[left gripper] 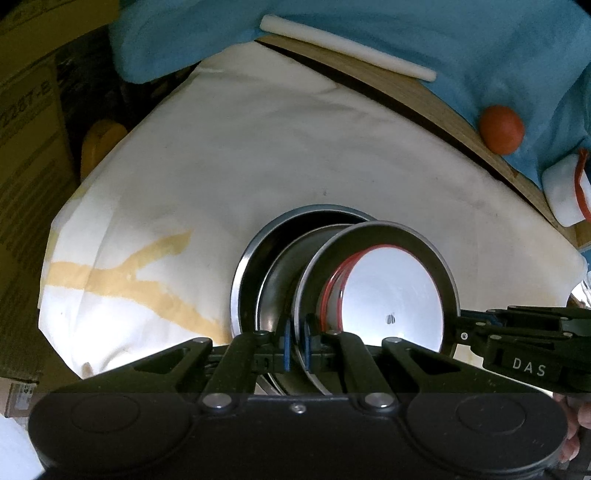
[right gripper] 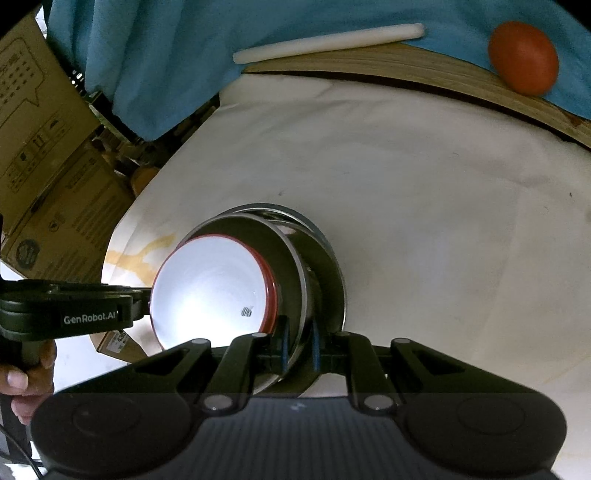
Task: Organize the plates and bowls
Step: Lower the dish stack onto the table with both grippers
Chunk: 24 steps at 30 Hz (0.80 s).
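cloth, white with a yellow stain toward its left side, covers the table and fills most of both views. blue fabric lies along the far edge over a wooden board, with a white stick and an orange ball resting on it. cardboard boxes stand off to the left.

over the middle of the cloth hangs a nested stack: a large steel bowl outermost, a second steel bowl inside it, then a steel plate holding a white plate with a red rim. the stack is tilted on edge and, as far as the fisheye shows, is off the cloth.

the left gripper is clamped on the near rim of the steel plate, blue pads on either side. the right gripper pinches the same stack's rim from the opposite side, apparently that same steel plate's.
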Each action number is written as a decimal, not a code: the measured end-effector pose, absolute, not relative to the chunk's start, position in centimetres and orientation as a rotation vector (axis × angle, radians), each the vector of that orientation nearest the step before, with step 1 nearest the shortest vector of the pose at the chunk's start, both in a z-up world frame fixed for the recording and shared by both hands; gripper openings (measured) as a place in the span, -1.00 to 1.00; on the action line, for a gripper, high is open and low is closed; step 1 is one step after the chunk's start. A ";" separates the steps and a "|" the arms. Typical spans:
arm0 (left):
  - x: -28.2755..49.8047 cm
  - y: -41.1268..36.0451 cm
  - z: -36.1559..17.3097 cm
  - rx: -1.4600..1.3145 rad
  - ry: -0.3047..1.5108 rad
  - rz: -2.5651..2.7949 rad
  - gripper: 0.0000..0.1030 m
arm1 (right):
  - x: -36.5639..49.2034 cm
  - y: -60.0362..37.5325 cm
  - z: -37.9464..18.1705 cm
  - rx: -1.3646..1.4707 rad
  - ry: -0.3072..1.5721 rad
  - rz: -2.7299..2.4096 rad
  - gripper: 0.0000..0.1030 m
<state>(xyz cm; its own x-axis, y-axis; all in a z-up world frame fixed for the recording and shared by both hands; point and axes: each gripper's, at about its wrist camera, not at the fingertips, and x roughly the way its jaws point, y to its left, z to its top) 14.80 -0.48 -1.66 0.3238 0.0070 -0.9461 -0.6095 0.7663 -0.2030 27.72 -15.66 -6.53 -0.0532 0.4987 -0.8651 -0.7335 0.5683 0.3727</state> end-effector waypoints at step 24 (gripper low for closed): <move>15.5 -0.4 -1.7 -0.596 1.199 0.429 -0.90 | 27.8 -15.4 -6.6 -0.229 1.282 0.997 -0.73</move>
